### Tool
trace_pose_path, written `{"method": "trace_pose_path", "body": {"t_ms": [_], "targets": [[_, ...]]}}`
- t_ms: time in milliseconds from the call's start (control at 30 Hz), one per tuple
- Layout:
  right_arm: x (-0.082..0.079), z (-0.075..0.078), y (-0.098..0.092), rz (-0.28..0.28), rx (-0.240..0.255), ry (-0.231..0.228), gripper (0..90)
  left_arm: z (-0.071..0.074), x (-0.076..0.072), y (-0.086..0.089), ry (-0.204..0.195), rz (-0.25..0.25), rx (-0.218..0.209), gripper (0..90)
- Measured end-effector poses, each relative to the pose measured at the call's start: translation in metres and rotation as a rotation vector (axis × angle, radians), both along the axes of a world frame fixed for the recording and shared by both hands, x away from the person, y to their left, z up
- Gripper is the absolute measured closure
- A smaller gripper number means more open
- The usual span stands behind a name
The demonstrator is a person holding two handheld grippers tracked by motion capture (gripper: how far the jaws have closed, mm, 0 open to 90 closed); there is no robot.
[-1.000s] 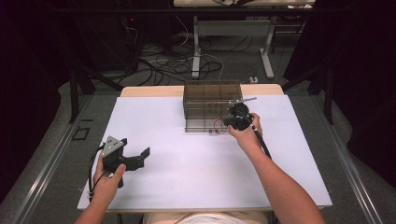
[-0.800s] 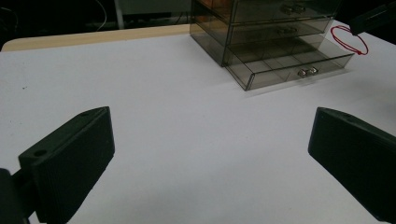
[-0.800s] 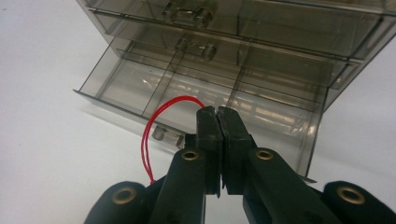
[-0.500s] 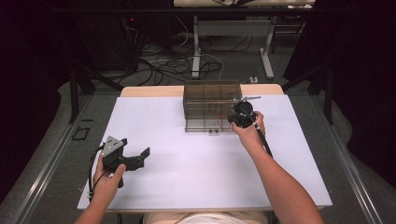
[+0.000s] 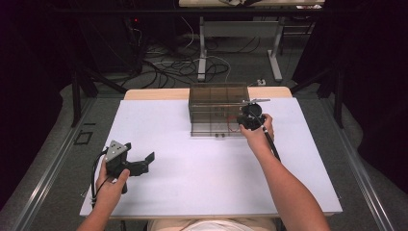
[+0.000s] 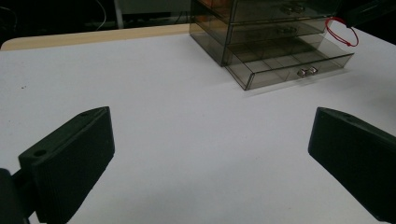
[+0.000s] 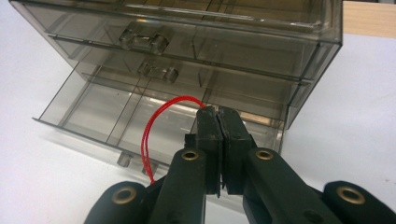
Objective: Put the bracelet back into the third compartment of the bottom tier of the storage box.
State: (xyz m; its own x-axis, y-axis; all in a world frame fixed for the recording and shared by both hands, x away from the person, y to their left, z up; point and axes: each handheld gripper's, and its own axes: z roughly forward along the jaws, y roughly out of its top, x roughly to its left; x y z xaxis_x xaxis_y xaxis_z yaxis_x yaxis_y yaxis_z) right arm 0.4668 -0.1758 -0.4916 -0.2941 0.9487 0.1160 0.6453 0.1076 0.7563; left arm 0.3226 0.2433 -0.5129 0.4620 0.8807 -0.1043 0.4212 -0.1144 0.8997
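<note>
A smoky see-through drawer cabinet [image 5: 219, 98] [image 6: 261, 18] [image 7: 224, 42] stands at the table's far middle. Its bottom drawer [image 5: 211, 130] [image 6: 289, 58] [image 7: 88, 112] is pulled out, and its inside is split into compartments. My right gripper [image 5: 242, 121] [image 7: 218, 112] [image 6: 364, 11] hangs over that drawer's right end, shut on a thin red string loop [image 7: 152, 130] [image 6: 344, 32] that curls down from its tips. My left gripper [image 5: 148, 162] [image 6: 210, 154] rests low over the white table [image 5: 207, 168] at the near left, open, with nothing between its jaws.
Two shut drawers with clear handles [image 7: 142, 41] sit above the open one. A strip of bare wood [image 5: 154, 94] edges the table's far side. Cables [image 5: 178, 67] and desk legs stand on the floor beyond.
The right gripper has drifted slightly farther away and to the right with the red string. The left gripper has stayed put.
</note>
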Motion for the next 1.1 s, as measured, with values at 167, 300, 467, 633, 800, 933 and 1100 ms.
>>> {"method": "trace_pose_path", "body": {"t_ms": [167,300,467,633,800,933,1100], "targets": [[0.002,-0.001,-0.001,-0.016,-0.005,-0.010,88.5,0.000,0.000,0.000,0.000,0.000,0.001,0.4],[0.004,-0.003,-0.003,-0.020,-0.014,-0.009,88.5,0.000,0.000,0.000,0.003,0.001,-0.001,0.4],[0.007,-0.004,-0.005,-0.032,-0.016,-0.012,88.5,0.000,0.000,0.000,0.004,0.000,0.000,0.4],[0.009,-0.005,-0.007,-0.038,-0.016,-0.026,88.5,-0.001,0.000,-0.001,0.003,-0.001,0.000,0.4],[0.011,-0.007,-0.010,-0.048,-0.023,-0.022,88.5,-0.001,0.000,0.000,0.003,0.000,0.000,0.4],[0.014,-0.009,-0.011,-0.058,-0.024,-0.024,88.4,-0.001,0.000,0.000,0.006,-0.001,0.002,0.4],[0.016,-0.011,-0.014,-0.070,-0.026,-0.014,88.5,-0.001,0.000,-0.001,0.008,-0.001,0.001,0.4]]}}
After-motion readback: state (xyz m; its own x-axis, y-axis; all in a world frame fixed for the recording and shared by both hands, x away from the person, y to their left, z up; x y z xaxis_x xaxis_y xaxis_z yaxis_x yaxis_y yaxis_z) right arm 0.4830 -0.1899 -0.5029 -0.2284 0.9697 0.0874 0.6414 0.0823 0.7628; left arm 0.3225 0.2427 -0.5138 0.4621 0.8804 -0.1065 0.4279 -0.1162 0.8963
